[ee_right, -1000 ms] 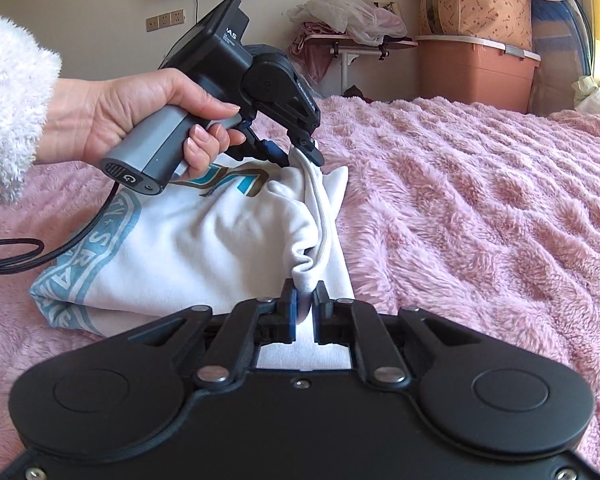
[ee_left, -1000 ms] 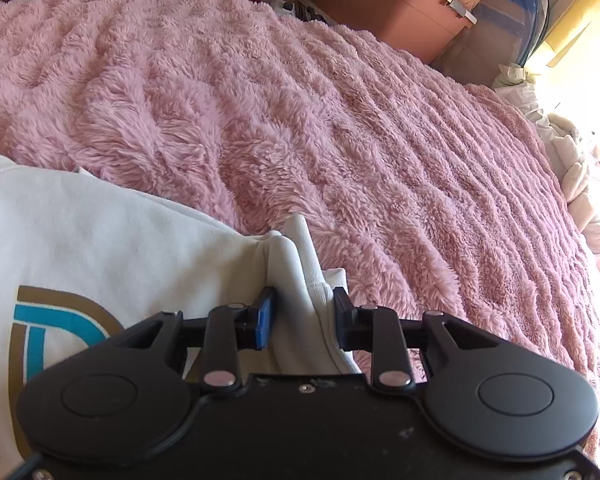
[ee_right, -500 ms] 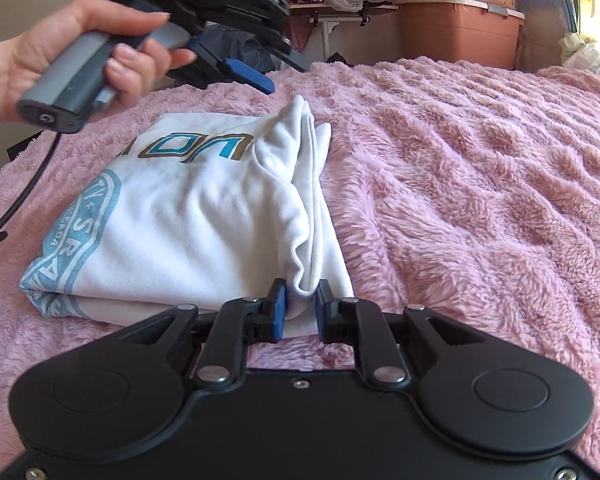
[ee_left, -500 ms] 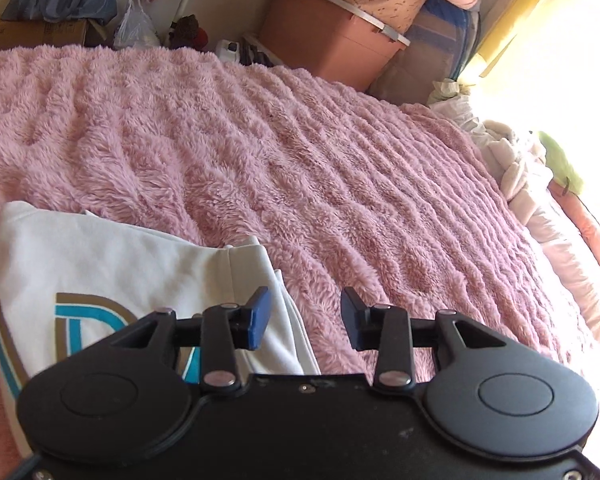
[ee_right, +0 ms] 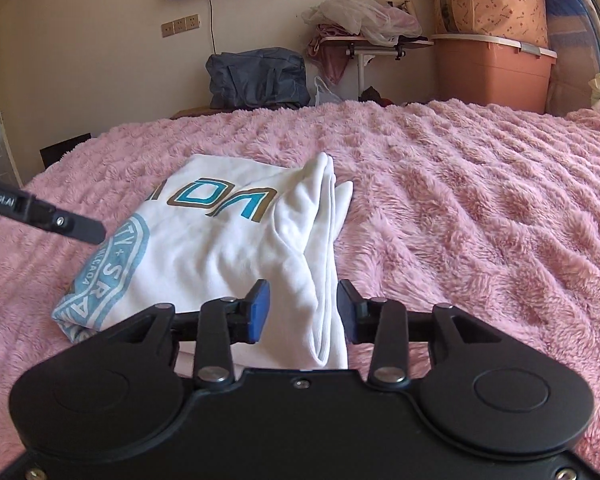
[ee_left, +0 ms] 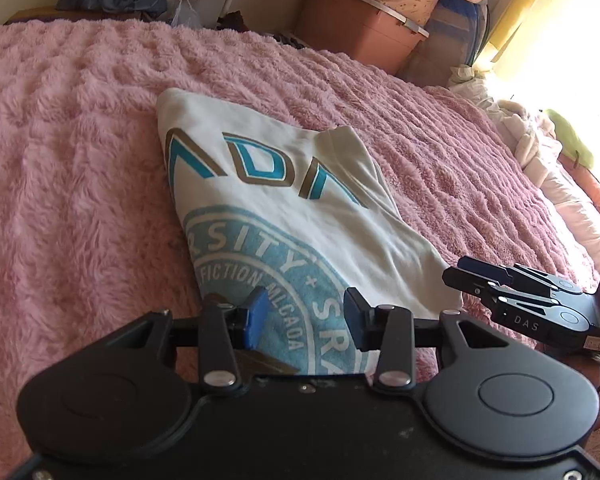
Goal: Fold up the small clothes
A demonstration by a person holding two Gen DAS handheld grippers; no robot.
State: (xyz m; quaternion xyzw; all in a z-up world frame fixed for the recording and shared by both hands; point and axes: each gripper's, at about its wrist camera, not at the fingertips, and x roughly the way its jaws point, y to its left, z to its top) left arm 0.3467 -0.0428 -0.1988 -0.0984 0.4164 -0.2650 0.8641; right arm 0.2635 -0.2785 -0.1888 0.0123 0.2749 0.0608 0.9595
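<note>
Now both hand-held grippers gape empty over shirt (ee_right: 228, 248) on blanket (ee_right: 480, 216), seemingly fleece.

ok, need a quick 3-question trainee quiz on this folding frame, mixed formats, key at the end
1. True or false: the right gripper is clamped on the white shirt.
2. Multiple choice: what does the shirt lie on? A) wooden table B) pink fuzzy blanket C) tiled floor
3. Fill in: the fingers of the left gripper stand ____.

Key:
1. False. Its fingers stand apart on either side of the folded edge.
2. B
3. open, over the round blue print.
</note>
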